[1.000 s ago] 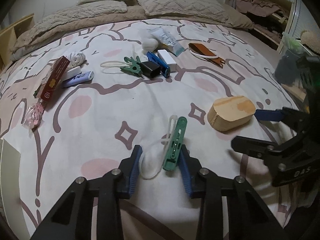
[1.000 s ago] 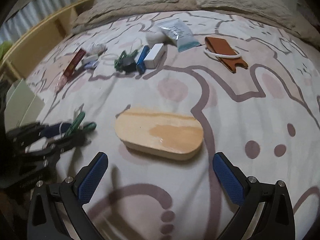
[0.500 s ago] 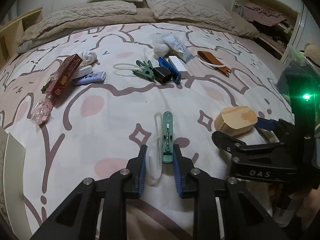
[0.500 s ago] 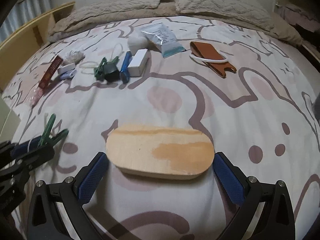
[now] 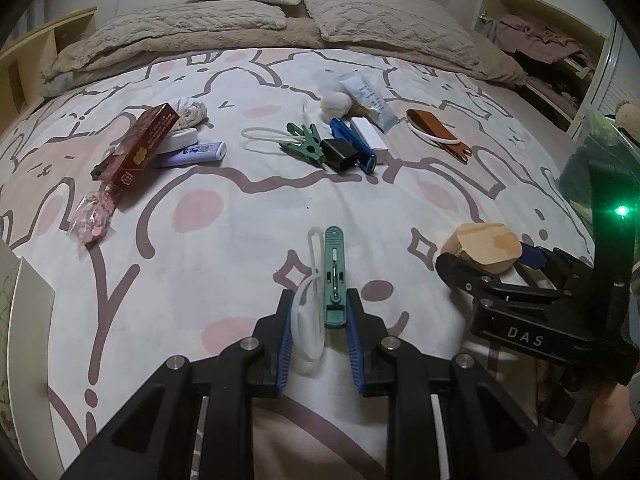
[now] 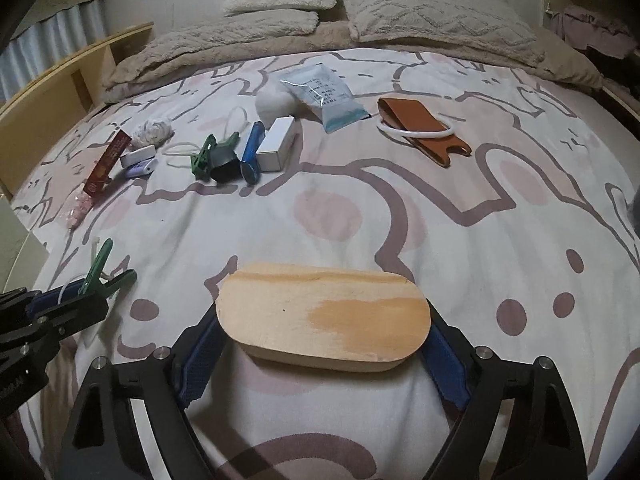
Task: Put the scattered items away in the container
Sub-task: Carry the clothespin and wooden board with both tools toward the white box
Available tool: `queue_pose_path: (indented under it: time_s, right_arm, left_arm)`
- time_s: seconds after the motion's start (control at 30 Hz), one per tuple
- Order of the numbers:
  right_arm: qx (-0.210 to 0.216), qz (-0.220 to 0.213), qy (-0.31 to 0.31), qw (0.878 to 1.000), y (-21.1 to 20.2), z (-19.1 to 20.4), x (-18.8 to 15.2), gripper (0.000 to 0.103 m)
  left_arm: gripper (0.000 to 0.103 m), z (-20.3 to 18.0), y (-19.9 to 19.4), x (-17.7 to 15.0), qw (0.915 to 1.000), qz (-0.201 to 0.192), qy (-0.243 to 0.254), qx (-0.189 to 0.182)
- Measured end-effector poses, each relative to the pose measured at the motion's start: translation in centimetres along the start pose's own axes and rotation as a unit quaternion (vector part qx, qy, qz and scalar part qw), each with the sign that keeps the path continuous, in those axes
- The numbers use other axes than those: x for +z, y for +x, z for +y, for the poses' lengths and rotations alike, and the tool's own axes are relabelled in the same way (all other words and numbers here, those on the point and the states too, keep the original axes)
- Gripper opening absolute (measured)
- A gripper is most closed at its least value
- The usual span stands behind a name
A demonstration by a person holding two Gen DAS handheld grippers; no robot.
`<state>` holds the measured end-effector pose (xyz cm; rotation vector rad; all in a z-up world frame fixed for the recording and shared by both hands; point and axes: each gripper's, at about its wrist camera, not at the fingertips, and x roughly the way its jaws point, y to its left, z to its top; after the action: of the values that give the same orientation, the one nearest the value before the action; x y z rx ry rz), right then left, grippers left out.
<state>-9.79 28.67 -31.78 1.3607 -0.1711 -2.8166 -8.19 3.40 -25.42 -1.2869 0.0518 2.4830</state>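
My left gripper (image 5: 319,340) is shut on a green clothes peg (image 5: 334,276) with a white cord loop (image 5: 310,328), held just above the bedspread; the peg also shows in the right wrist view (image 6: 102,268). My right gripper (image 6: 324,356) is closed around the ends of an oval wooden box (image 6: 324,316), its pads touching both ends; the box also shows in the left wrist view (image 5: 482,248) with the right gripper (image 5: 516,280) around it.
Scattered at mid bed: a red carton (image 5: 140,148), lilac tube (image 5: 192,154), a second green peg (image 5: 306,146), black adapter (image 5: 340,154), blue case (image 5: 358,146), white box (image 5: 370,138), sachet (image 5: 366,98), brown leather holder (image 5: 436,132), pink packet (image 5: 92,220). Pillows lie behind.
My left gripper has closed on the green peg and cord. My right gripper has moved forward and closed around the wooden box.
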Motion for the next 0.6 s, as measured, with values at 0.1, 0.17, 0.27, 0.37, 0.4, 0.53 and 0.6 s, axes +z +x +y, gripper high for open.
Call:
queue_pose_path:
  time_s: [0.1, 0.17, 0.27, 0.37, 0.4, 0.53, 0.6]
  right_arm:
    - [0.011, -0.007, 0.005, 1.000, -0.3, -0.3, 0.1, 0.090]
    - [0.021, -0.012, 0.010, 1.000, -0.7, -0.5, 0.1, 0.090]
    - [0.029, -0.016, 0.013, 0.999, -1.1, -0.7, 0.1, 0.090]
    - [0.030, -0.024, 0.006, 0.999, -1.7, -0.5, 0.2, 0.090]
    - [0.028, -0.027, 0.000, 0.999, -1.9, -0.3, 0.2, 0.090]
    - [0.023, -0.035, -0.020, 0.999, -2.9, 0.1, -0.1, 0.090]
    - [0.027, -0.034, -0.020, 0.999, -3.3, 0.0, -0.3, 0.090]
  left_arm:
    - [0.024, 0.3, -0.1, 0.0, 1.0000, -0.002, -0.004, 0.002]
    - [0.024, 0.5, -0.3, 0.0, 1.0000, -0.005, -0.008, 0.003]
    - [0.024, 0.8, -0.7, 0.1, 0.9999, -0.011, -0.012, 0.002]
    - [0.024, 1.0, -1.2, 0.2, 0.9997, -0.018, -0.017, 0.000]
    - [0.024, 1.1, -1.3, 0.3, 0.9997, -0.020, -0.017, -0.001]
    - [0.016, 1.2, -1.8, 0.4, 0.9995, -0.025, -0.019, -0.003]
    - [0.016, 1.2, -1.8, 0.3, 0.9995, -0.023, -0.020, -0.004]
